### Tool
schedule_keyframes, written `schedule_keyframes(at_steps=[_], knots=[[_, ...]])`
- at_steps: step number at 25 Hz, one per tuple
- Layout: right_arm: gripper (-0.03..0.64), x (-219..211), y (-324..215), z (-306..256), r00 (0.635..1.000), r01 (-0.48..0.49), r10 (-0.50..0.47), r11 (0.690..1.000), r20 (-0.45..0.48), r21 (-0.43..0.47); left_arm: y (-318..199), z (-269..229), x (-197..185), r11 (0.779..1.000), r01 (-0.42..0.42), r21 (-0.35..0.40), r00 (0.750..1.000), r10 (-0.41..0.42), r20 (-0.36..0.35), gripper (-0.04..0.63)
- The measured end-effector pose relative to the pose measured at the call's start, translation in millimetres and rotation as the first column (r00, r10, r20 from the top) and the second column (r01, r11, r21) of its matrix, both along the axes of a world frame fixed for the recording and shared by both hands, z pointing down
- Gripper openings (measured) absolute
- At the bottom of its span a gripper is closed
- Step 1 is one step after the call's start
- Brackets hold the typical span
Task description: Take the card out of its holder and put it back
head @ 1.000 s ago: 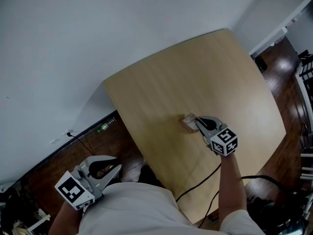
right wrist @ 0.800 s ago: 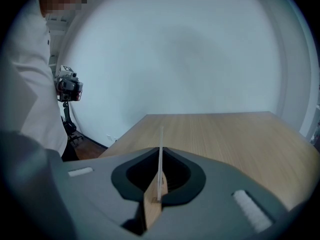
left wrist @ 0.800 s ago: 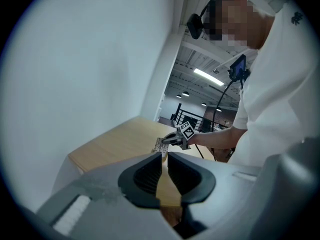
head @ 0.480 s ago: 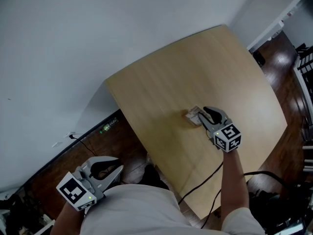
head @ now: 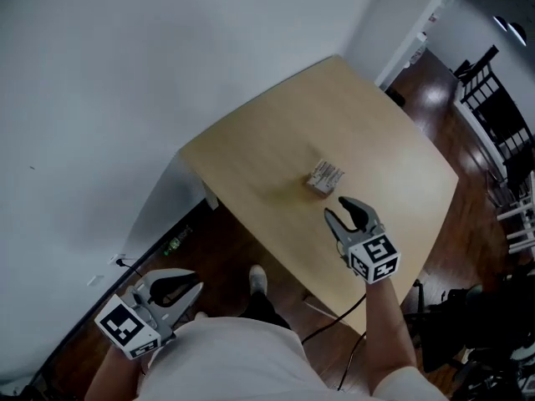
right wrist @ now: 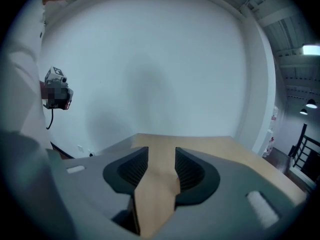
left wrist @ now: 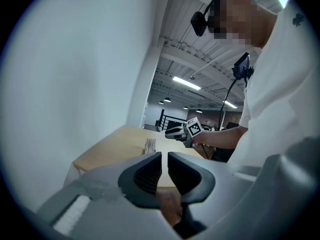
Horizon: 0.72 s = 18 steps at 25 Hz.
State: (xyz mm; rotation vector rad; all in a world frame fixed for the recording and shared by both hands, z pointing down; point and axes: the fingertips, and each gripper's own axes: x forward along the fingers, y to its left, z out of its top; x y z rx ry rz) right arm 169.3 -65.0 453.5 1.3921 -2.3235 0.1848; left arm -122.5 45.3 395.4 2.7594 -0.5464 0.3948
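The small card holder [head: 324, 176] with its card stands alone on the light wooden table [head: 276, 140]; it also shows in the left gripper view as the holder [left wrist: 150, 145]. My right gripper [head: 343, 209] hovers just short of it on the near side, jaws opening, with only bare tabletop between them [right wrist: 161, 156]. The holder does not show in the right gripper view. My left gripper [head: 194, 289] hangs off the table at my left side, above the floor, its jaws nearly touching with nothing in them [left wrist: 165, 156].
A white wall runs behind the table. Dark wood floor surrounds it, with a black cable [head: 334, 320] under the near edge and a shoe [head: 257, 281] below. Black chairs [head: 489, 98] stand at the far right.
My right gripper was shut at the card holder; its jaws have spread and it has drawn back toward me, leaving the holder on the table. The left gripper has hardly moved.
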Motion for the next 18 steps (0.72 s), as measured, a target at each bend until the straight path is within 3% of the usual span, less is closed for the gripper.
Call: schedule_keyframes(at_steps=[9,18], knots=[[0.167,-108,203,-15,0.983,-0.184,0.185,0.982,0.019,-0.041,78,3,-85,0.992,-0.123,0.028,0.992,0.124,-0.028,0.044],[0.169,-156,337,-39,0.961,-0.269,0.27,0.963,0.064,-0.035,144,12,-89,0.974,-0.225,0.019,0.974,0.225,-0.022,0.044]])
